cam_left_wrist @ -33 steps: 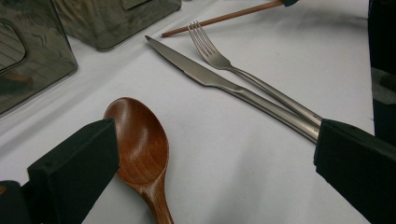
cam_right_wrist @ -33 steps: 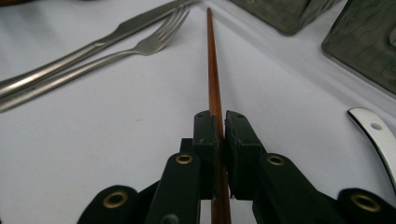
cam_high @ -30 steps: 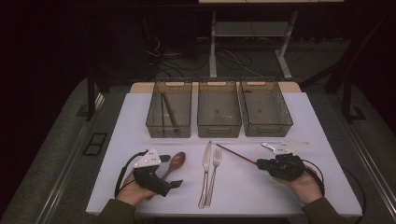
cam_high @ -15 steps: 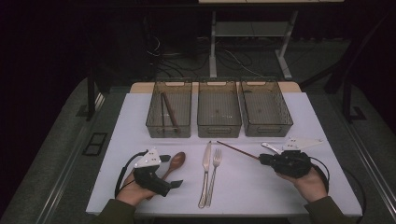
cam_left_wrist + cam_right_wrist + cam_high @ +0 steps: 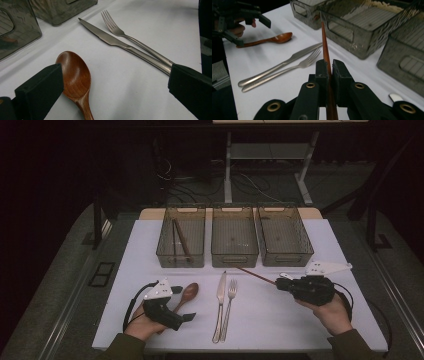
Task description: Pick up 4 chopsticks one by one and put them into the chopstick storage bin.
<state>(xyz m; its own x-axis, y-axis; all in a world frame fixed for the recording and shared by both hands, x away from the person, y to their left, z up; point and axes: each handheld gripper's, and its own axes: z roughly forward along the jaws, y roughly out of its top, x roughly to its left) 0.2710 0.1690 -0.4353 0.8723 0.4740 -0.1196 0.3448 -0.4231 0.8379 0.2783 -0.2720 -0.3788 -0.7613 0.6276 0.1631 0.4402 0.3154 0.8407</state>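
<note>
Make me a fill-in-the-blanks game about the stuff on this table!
1. The right gripper is shut on a thin brown ____.
2. Between the open jaws of the left gripper lies a wooden ____.
3. The knife lies right beside a ____.
4. At the far side of the table stand ____ clear bins in a row.

Missing words: chopstick; spoon; fork; three

Two forearms in olive-green sleeves came in from the near edge. The left hand (image 5: pixel 145 325) rested low, holding the black two-jaw left claw (image 5: pixel 192 317) with its jaws spread wide apart and pointed toward the right. The right hand (image 5: pixel 332 312) was raised slightly, holding the black right claw (image 5: pixel 278 282) pointed left, its jaws pinched nearly together. A grey three-cornered plate topped each claw.
</note>
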